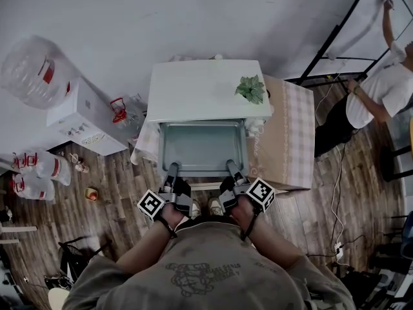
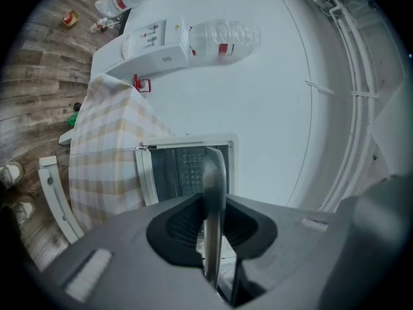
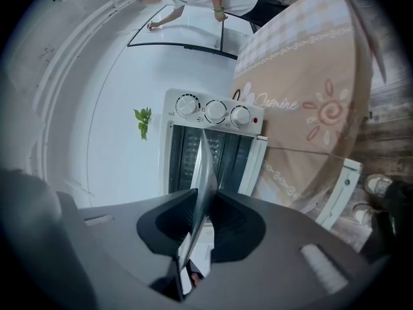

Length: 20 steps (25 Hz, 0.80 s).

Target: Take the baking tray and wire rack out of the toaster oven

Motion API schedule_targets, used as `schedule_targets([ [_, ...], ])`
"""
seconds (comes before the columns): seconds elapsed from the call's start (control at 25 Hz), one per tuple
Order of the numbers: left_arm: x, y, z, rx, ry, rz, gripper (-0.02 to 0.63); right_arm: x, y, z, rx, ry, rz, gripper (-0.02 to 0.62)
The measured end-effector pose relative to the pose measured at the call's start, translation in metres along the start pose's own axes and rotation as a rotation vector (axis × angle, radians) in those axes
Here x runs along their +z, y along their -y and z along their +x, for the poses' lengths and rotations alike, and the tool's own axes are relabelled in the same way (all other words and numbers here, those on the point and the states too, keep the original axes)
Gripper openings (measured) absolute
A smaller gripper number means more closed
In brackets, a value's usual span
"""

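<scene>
**A:** Entry, grip. We read the left gripper (image 1: 173, 168) and the right gripper (image 1: 230, 165) as both clamped tight on the near rim of the baking tray (image 1: 201, 147), one near each corner. In each gripper view the thin rim runs edge-on between the pads.

**B:** Agreed. Tray position: held level in front of the toaster oven (image 1: 206, 89), almost as wide as the oven mouth. We cannot tell whether its far edge has cleared the opening.

**A:** Room to move: the oven door (image 3: 258, 163) hangs open below. Bare floor (image 1: 116, 186) lies under the grippers. The water dispenser (image 1: 84, 118) stands well apart on the left.

**B:** Bars (image 3: 187, 154) show inside the mouth. Whether they are the wire rack, we cannot tell.

**A:** Writing: the tablecloth (image 3: 310, 76) carries a word that reads "Jasmine". The marks round the three knobs (image 3: 215, 112) and the red labels on the floor bottles (image 1: 39, 166) are too small to read.

**B:** Surface and room: the oven sits on a cloth-covered table with a small plant (image 1: 251, 88) on its top. The wall is pale, the floor wood plank. A person (image 1: 387, 89) stands at a black frame (image 1: 335, 37) on the far right.
</scene>
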<state>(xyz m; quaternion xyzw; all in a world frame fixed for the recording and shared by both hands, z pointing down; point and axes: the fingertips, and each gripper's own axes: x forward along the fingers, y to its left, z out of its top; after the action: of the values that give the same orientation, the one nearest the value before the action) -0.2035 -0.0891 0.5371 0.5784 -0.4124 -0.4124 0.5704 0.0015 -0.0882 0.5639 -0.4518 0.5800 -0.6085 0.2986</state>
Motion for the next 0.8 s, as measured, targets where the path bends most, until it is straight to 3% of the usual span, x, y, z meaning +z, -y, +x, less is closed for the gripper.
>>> schedule_targets([
  [0.28,-0.015,0.0,-0.02,0.007,-0.086,-0.005,0.064,-0.011,0.008,-0.033,-0.027,0.044,0.011,0.077],
  [0.4,-0.022,-0.004,-0.025,0.002,-0.16,0.026,0.064,-0.011,0.01,-0.048,-0.043,0.064,-0.002,0.075],
  [0.56,-0.042,0.0,-0.023,-0.006,-0.243,-0.004,0.064,-0.004,0.011,-0.067,-0.051,0.12,-0.01,0.074],
  [0.8,-0.088,-0.001,-0.014,0.005,-0.419,0.018,0.071,0.02,0.02,-0.107,-0.081,0.233,0.016,0.072],
])
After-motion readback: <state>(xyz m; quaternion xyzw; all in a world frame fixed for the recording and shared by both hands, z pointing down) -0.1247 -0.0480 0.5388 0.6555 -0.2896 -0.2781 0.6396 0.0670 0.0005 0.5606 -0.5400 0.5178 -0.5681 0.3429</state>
